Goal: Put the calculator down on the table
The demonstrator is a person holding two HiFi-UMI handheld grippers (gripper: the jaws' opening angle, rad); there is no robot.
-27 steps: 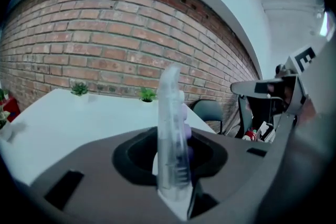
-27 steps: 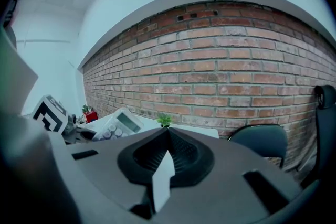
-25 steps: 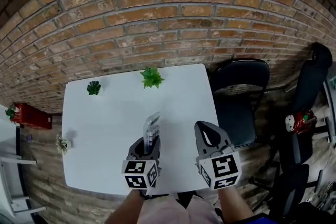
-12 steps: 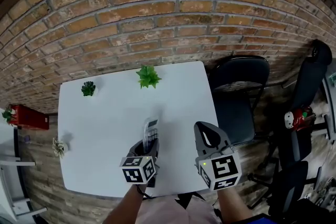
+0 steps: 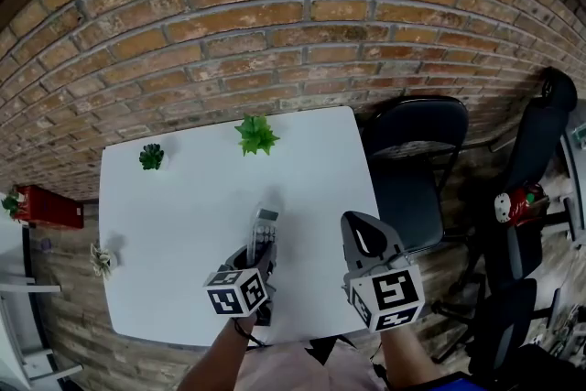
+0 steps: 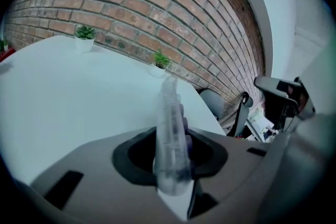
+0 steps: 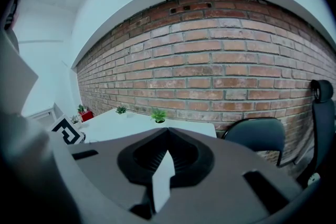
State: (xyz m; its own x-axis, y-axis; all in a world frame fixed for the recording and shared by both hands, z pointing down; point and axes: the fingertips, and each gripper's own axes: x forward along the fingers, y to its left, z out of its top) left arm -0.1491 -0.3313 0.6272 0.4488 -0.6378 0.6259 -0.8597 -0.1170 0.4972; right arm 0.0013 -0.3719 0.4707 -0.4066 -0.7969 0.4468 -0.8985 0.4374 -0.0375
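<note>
Head view: left gripper (image 5: 260, 250), lower centre, clamps the calculator (image 5: 265, 227). Its long axis points up-frame past the jaws, over the white table (image 5: 174, 215); contact unclear. Right gripper (image 5: 361, 232) sits just right, idle.
Left gripper view: calculator stands on edge, pinched by narrow jaws, tabletop below-left.
Right gripper view: jaws together, nothing between.

1 calc (image 5: 265, 227), 1 table (image 5: 183, 215), 2 tabletop plants (image 5: 256, 135) (image 5: 151, 157), 2 claws (image 5: 260, 250) (image 5: 363, 232).

Head cam: steeply down on table (image 5: 174, 224). L tool (image 5: 261, 250) & R tool (image 5: 359, 226) cams: low, close, facing brick wall (image 5: 275, 23); table shared.
</note>
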